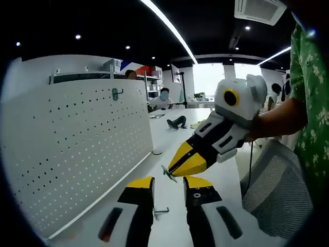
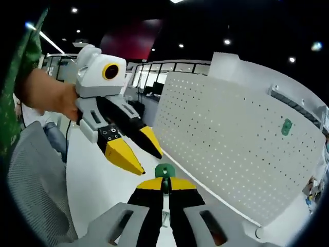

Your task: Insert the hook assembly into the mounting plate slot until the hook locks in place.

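Green-headed hook (image 2: 164, 172) sits low centre in the right gripper view, pinched in my right gripper (image 2: 164, 191); it looks light, stiff, slippery. My left gripper (image 1: 168, 191) gapes empty. White pegboard (image 1: 77, 149) waits at frame left

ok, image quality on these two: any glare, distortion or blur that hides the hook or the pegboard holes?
Left gripper view: fisheye bows the white perforated pegboard panel; bright window glare at the back; the small metal hook by the left hand-held gripper reads thin but sharp. Right gripper view: dark ceiling, holes crisp; the green-capped hook in the right hand-held gripper is clear.
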`<state>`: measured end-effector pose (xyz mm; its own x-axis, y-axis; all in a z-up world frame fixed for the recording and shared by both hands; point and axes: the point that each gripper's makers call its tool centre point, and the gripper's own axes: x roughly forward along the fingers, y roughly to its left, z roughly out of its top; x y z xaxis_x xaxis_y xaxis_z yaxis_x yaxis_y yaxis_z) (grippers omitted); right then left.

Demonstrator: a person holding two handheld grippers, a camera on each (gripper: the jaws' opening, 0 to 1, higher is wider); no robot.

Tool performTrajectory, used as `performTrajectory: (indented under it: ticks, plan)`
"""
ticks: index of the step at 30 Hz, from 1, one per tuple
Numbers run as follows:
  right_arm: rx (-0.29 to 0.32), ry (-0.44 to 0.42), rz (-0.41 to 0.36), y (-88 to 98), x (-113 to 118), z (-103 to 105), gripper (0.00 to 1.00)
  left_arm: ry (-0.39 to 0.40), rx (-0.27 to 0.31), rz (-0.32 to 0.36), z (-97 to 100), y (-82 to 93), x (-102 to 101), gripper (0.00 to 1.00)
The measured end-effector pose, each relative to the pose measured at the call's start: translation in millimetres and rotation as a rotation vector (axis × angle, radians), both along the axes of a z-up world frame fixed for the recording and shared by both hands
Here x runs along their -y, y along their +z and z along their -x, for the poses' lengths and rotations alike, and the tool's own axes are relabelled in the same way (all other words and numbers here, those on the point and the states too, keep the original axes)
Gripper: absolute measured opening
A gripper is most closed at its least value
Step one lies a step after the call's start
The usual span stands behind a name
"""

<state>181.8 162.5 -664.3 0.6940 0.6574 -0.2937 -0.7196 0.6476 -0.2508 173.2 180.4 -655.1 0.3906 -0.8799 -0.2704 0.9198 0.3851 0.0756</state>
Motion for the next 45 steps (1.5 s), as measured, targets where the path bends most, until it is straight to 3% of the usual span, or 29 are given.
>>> performTrajectory:
  ticks: [9,13,23,37,43,45]
  plan:
    - [-0.066,-0.065,-0.126,4.6,9.3,-5.2,0.01,0.028,0.006,0.026,-0.9,4.0,-0.8,0.29]
    - [-0.075,-0.08,-0.15,7.2,11.9,-6.3,0.01,0.027,-0.01,0.05,0.5,5.6,-1.0,0.3]
    - [-0.072,-0.09,-0.155,9.2,12.0,-7.3,0.01,0.023,-0.051,0.114,3.6,12.2,-0.5,0.45]
    - [-0.07,-0.116,-0.174,13.1,17.6,-11.0,0.01,-0.025,-0.125,0.171,22.8,15.5,2.9,0.8]
    - [-0.064,-0.129,-0.181,15.5,18.8,-11.9,0.01,-0.015,-0.153,0.196,26.5,17.4,4.3,1.0]
    - [-0.061,-0.134,-0.186,16.9,19.3,-12.4,0.01,-0.012,-0.156,0.204,27.0,18.6,4.1,1.0]
